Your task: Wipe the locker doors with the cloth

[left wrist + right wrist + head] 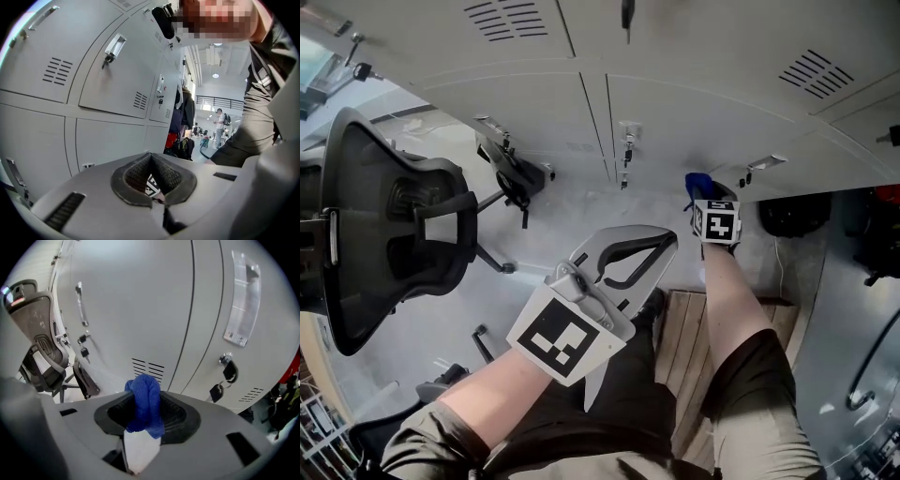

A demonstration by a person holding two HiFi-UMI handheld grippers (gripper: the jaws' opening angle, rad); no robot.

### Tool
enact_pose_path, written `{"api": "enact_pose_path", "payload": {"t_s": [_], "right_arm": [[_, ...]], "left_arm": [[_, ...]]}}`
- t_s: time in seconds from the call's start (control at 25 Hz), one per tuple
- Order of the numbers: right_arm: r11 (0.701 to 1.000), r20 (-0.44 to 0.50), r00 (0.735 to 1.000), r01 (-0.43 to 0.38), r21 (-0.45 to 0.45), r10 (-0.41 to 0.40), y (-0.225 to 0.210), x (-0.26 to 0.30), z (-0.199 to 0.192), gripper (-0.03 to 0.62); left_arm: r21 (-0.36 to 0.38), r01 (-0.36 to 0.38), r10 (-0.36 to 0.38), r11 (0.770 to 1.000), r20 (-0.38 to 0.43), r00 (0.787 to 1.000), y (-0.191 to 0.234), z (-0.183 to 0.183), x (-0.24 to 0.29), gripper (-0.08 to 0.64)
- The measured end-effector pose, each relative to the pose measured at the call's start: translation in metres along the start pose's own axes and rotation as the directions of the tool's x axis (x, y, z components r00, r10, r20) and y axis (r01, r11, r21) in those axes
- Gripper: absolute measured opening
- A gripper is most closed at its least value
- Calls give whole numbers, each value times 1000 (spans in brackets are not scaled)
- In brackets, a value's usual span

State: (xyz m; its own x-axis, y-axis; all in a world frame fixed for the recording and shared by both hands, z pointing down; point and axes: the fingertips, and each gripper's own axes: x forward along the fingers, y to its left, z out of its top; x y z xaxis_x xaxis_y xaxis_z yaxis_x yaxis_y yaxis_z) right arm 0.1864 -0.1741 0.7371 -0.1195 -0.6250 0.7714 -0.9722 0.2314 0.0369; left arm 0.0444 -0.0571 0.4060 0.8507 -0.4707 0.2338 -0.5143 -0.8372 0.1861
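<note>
Blue fluffy cloth (143, 401): bunched into a wad, pinched in the right claw (149, 420), right up by the pale grey metal locker doors (136, 305).
Left claw (152, 183): pressed together, holding nothing, parked low by the lap.
Doing it well: imo press the wad flat and sweep long strokes, dodging the dangling keys (217, 392).
Hard to see: whether cloth actually touches the door. Door tops are cut off.

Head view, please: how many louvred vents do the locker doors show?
2 vents: one top left, one upper right; more may lie out of frame.
</note>
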Motion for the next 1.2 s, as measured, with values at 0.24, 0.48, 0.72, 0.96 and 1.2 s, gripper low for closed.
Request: {"api": "enact_pose_path", "payload": {"t_s": [0.24, 0.48, 0.72, 0.96, 1.2], "right_arm": [[989, 122, 988, -107, 99, 95, 87, -125, 15, 153], [973, 321, 942, -157, 169, 97, 148, -306, 70, 153], [969, 436, 877, -242, 45, 199, 176, -420, 108, 153], [942, 487, 814, -328, -63, 316, 161, -494, 111, 153], [909, 570, 731, -410, -72, 375, 140, -561, 122, 153]], "left_arm": [[-7, -11, 11, 1000, -7, 1000, -4, 24, -73, 7], [-14, 61, -61, 998, -13, 998, -27, 42, -137, 6], [38, 59, -60, 998, 14, 998, -76, 82, -159, 7], [-8, -16, 16, 1000, 74, 997, -145, 117, -161, 7], [-40, -71, 74, 997, 72, 995, -188, 127, -159, 6]]}}
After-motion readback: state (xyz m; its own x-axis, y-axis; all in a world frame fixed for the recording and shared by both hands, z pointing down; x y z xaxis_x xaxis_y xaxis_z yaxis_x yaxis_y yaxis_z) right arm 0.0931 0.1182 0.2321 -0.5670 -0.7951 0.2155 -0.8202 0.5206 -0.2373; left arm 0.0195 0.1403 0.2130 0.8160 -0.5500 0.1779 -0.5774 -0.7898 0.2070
